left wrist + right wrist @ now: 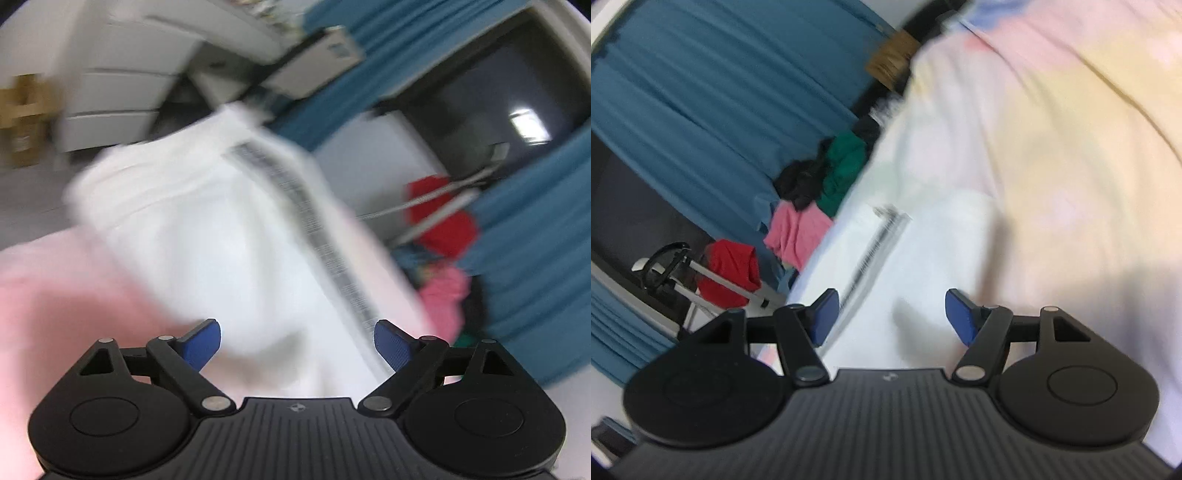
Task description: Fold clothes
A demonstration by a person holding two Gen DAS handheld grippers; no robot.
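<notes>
White garment (207, 236), with a grey-black patterned strip (314, 229) running down it, lies spread on a pale pink and yellow surface (1071, 147); both views heavily blurred, so whether that surface is a bed cover or a desk cloth cannot be told.

Around it: heap of loose clothes at the far edge — pink piece (798, 229), green piece (846, 166), black piece (801, 181), red piece (729, 271). Blue curtain (701, 92) behind the heap. Metal-framed stand (698, 273) beside the red piece. White drawer unit (114, 99) and cardboard box (24, 114) well off in the left view. Nothing lies between either gripper and the garment.

Left gripper (297, 345): blue pads wide apart, nothing between them; white cloth directly ahead and below. Contact cannot be told.

Right gripper (890, 317): pads likewise spread wide, empty; the garment's patterned strip sits just ahead of its left pad, white cloth under the gap.
</notes>
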